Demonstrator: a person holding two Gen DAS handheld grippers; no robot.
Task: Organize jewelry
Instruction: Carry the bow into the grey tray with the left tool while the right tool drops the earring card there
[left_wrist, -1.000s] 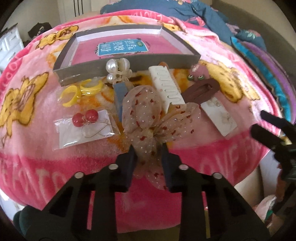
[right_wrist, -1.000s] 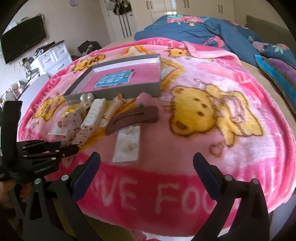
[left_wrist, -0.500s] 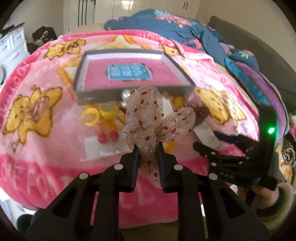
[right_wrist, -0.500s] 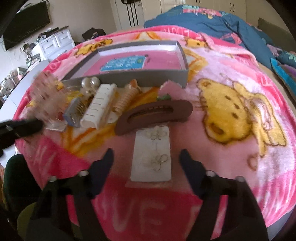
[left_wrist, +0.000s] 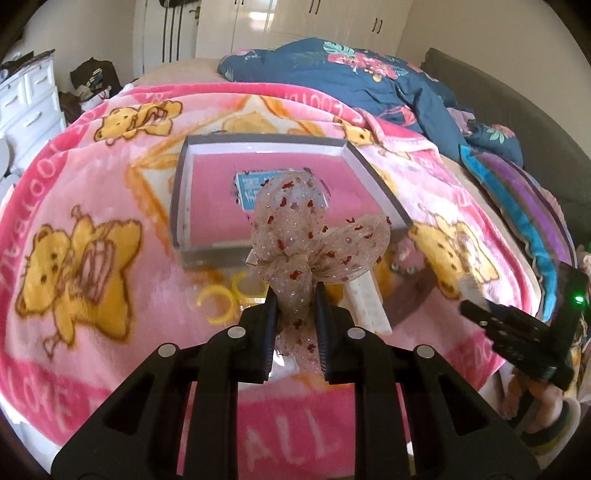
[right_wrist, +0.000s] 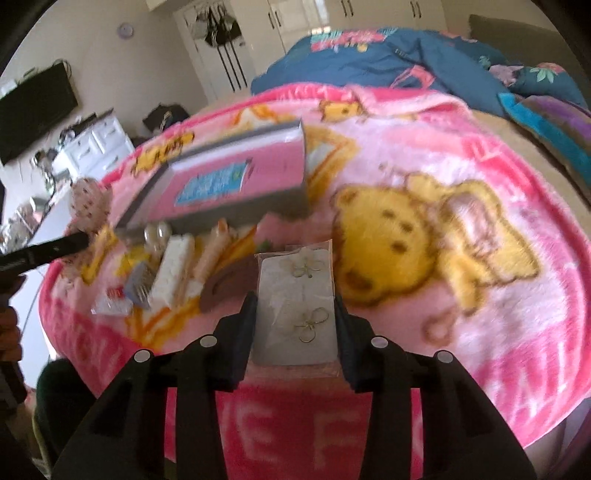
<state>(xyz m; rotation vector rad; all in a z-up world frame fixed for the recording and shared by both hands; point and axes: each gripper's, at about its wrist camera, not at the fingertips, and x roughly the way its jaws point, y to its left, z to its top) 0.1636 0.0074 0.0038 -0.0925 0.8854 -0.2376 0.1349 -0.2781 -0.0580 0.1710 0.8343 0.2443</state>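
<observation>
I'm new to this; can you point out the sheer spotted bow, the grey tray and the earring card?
Sheer red-spotted fabric bow (left_wrist: 291, 221), left wrist view, upper loop.
Grey-walled pink tray (left_wrist: 214, 254), left wrist view, near wall.
White earring card (right_wrist: 295, 317), right wrist view, centre.

Both wrist views look forward and down — close over the blanket (left_wrist: 92, 206), sharing the grey tray (left_wrist: 177, 206) (right_wrist: 236, 218).

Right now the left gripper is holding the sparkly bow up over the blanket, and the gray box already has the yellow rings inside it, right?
Not quite. The left gripper does hold the bow up, but the box holds only a blue card. The left wrist view shows the yellow rings on the blanket in front of it.
</observation>
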